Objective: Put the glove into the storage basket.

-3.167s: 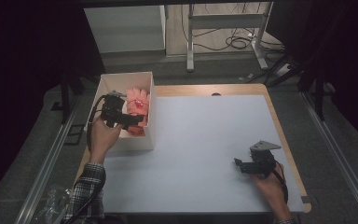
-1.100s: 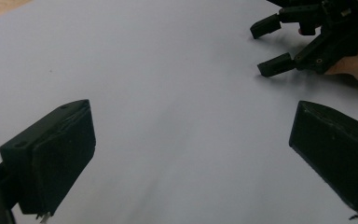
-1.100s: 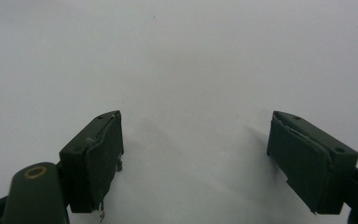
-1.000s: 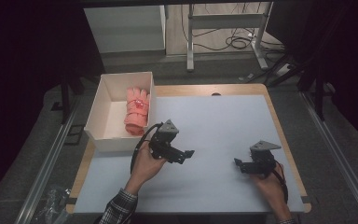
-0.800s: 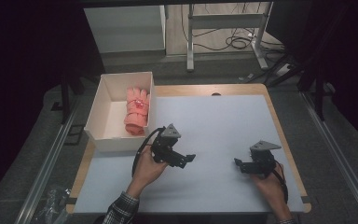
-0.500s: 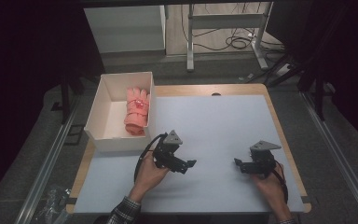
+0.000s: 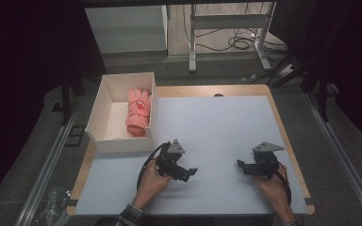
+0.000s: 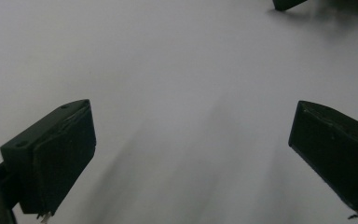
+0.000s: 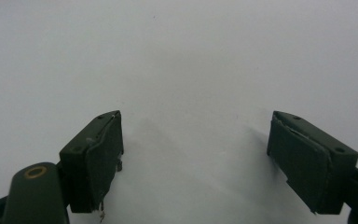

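A pink glove (image 7: 138, 112) lies in the white box (image 7: 108, 136) at the table's left. My left gripper (image 7: 192, 172) rests low on the white table sheet (image 7: 217, 132), right of the box's near corner, pointing right. Its jaws stand wide apart in the left gripper view, with nothing between them (image 8: 191, 158). My right gripper (image 7: 240, 165) sits near the front right, pointing left, also open over bare sheet (image 9: 193, 154). The tip of the other gripper (image 8: 286, 3) shows at the top edge of the left gripper view.
The wooden table edge (image 7: 292, 141) frames the white sheet. A metal rail (image 7: 47, 169) runs along the left side. Beyond the table stand a white cabinet (image 7: 125, 28) and a metal frame with cables (image 7: 226, 23) on the floor.
My left gripper has left the box, where it hung over the glove, and come down and right onto the sheet near the front. The glove stays in the box. The right gripper is unmoved.
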`<state>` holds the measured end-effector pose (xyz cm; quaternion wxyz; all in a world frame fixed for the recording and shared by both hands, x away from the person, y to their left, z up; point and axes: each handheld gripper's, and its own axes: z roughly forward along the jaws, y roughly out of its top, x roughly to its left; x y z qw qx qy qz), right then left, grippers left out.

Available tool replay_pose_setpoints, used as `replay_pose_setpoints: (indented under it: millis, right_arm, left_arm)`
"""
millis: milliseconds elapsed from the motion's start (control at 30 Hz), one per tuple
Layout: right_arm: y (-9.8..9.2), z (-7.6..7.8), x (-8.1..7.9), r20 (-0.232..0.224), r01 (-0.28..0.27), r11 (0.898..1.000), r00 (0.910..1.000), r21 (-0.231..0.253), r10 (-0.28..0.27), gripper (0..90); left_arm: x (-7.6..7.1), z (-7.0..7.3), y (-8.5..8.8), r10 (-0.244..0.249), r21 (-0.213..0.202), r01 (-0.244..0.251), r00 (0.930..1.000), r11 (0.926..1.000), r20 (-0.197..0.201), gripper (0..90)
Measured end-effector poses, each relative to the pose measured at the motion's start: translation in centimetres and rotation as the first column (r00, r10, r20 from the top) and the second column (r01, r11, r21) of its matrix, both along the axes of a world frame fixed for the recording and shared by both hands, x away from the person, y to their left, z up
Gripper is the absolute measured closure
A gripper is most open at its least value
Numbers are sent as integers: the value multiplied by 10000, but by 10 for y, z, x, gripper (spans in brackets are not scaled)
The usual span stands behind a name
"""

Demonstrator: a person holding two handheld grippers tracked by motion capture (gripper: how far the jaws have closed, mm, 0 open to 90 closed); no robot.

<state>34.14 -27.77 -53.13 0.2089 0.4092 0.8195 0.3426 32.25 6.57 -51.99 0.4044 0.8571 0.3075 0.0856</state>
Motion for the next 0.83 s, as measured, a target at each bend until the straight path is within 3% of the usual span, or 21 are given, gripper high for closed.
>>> replay_pose_setpoints:
  millis: [267,533,833]
  right_arm:
    - [0,0,0,4,6,10000,10000,-3,-6,186]
    - [0,0,0,8,3,10000,10000,-9,-3,186]
    - [0,0,0,17,4,10000,10000,-22,-4,186]
  left_arm:
    - [-1,-12,0,42,508,-36,9999,9987,-119,11]
    - [0,-23,-4,49,1188,-22,9997,9929,-221,8]
    - [-2,-26,-4,81,1098,-81,10000,9939,10,0]
